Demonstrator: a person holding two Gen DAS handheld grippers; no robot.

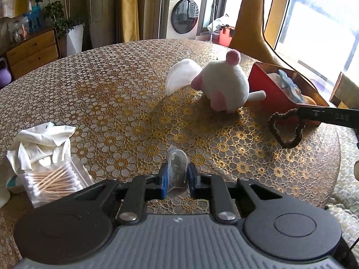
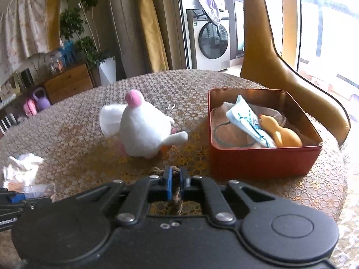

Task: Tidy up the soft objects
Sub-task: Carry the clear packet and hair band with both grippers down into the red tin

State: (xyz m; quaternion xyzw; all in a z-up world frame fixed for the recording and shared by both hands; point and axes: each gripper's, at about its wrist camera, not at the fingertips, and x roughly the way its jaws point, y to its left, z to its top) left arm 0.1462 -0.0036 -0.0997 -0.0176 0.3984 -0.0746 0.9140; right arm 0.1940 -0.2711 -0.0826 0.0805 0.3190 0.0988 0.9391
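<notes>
My left gripper (image 1: 177, 178) is shut on a small clear plastic packet (image 1: 177, 164) just above the lace-covered round table (image 1: 125, 103). A white plush toy with pink ears (image 1: 222, 85) lies mid-table beside a white pad (image 1: 181, 76). From the right, my right gripper (image 1: 300, 113) holds a brown fuzzy heart-shaped loop (image 1: 287, 130) above the table. In the right wrist view its blue pads (image 2: 168, 179) pinch that brown loop (image 2: 176, 194). The plush toy (image 2: 143, 132) sits ahead on the left. The red tin (image 2: 264, 159) is ahead on the right.
The tin holds a blue-and-white packet (image 2: 249, 121), a yellow rubber toy (image 2: 282, 132) and pale cloth. A clear box of cotton swabs (image 1: 49, 183) and crumpled white cloth (image 1: 42, 143) sit at the table's left. A yellow chair (image 2: 291, 76) stands behind the tin.
</notes>
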